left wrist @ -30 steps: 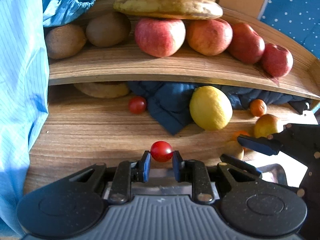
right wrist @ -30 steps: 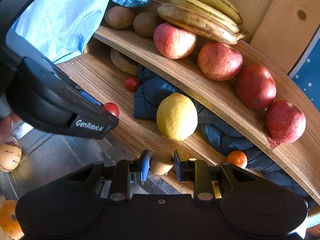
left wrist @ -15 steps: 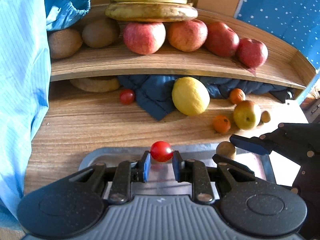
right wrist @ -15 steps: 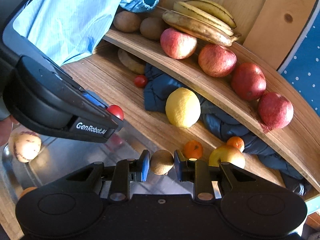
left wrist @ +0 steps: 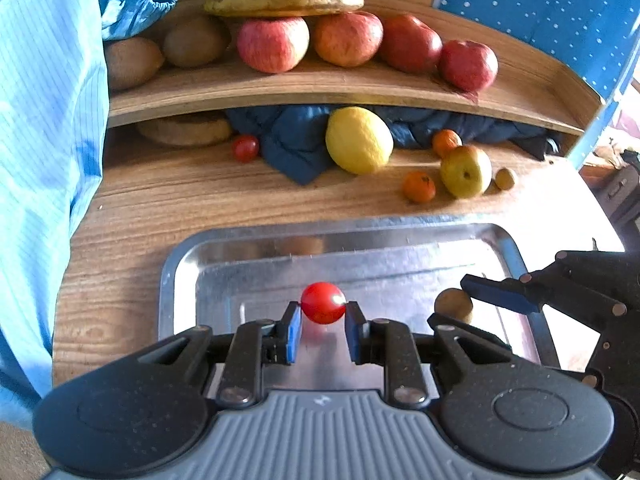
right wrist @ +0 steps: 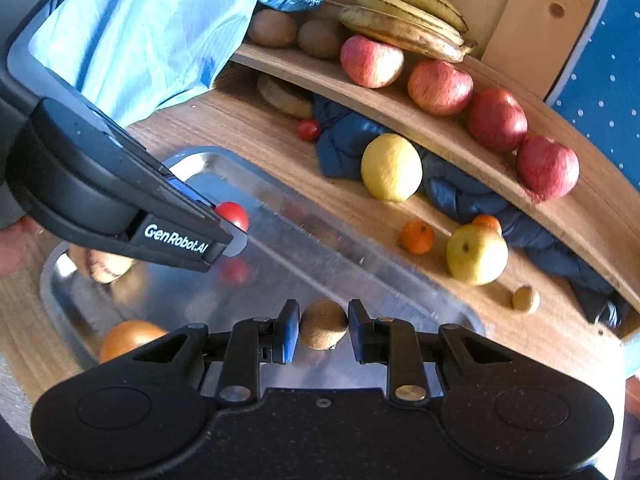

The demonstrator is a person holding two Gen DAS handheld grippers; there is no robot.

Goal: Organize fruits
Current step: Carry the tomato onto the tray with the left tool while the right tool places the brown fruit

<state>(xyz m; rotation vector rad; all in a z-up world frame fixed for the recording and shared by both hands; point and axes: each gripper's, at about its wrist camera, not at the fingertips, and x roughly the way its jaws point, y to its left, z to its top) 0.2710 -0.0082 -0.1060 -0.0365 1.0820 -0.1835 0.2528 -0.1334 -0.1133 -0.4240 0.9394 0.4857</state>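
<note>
Brown fruit [right wrist: 323, 329] (tool-clamped [right wrist: 323, 326]) above tray [right wrist: 360, 252]

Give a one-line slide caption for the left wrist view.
Left gripper holds a cherry tomato over the metal tray; apples line the shelf.

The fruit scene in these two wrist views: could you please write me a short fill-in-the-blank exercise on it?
1. The left gripper is shut on a small red ____.
2. The right gripper grips a small brown fruit above the metal ____.
3. The apples sit in a row on the upper ____.
4. The lemon lies against a dark blue ____.

Missing words: tomato; tray; shelf; cloth
</note>
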